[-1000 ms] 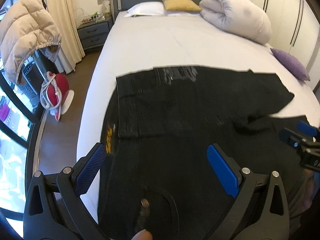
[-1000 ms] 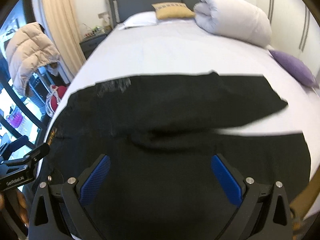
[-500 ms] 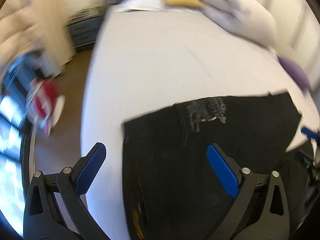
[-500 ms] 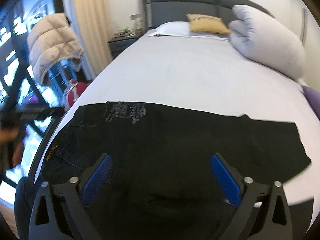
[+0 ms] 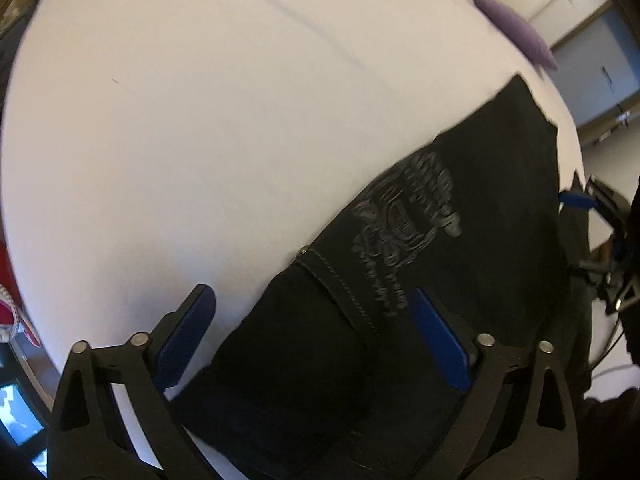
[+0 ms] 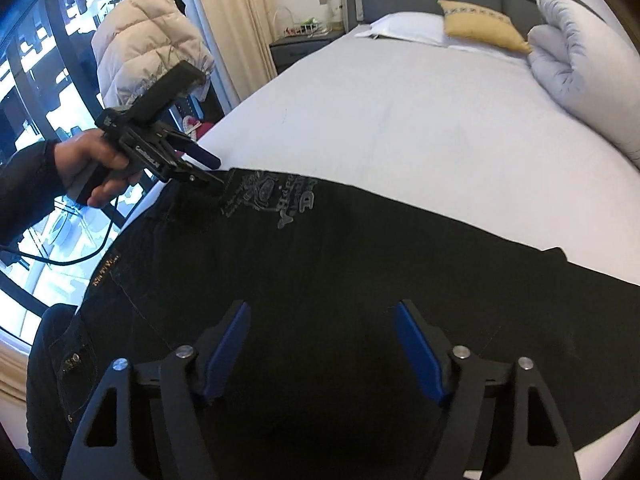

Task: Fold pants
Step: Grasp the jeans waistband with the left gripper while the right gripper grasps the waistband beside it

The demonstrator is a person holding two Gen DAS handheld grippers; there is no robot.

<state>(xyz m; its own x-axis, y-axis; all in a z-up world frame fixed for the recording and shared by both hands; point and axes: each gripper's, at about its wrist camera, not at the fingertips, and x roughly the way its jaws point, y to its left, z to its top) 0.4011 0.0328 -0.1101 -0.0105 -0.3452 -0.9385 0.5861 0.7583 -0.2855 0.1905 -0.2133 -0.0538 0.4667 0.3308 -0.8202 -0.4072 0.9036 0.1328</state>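
I see the black pants (image 6: 360, 280) spread flat across the near part of the bed (image 6: 400, 112), printed logo (image 6: 276, 196) at far left. My left hand-held gripper (image 6: 208, 172), fingers apart, hovers at that corner. My right hand-held gripper (image 6: 320, 344) stands apart above the fabric.

Left tool (image 5: 310, 330) jaws spread wide, blue pads (image 5: 186, 336) apart, angled downward. Left hand (image 6: 94, 168) wraps its grip, dark sleeve at wrist. Right tool (image 6: 320, 350) jaws wide apart, nothing between pads, pointing forward and down.
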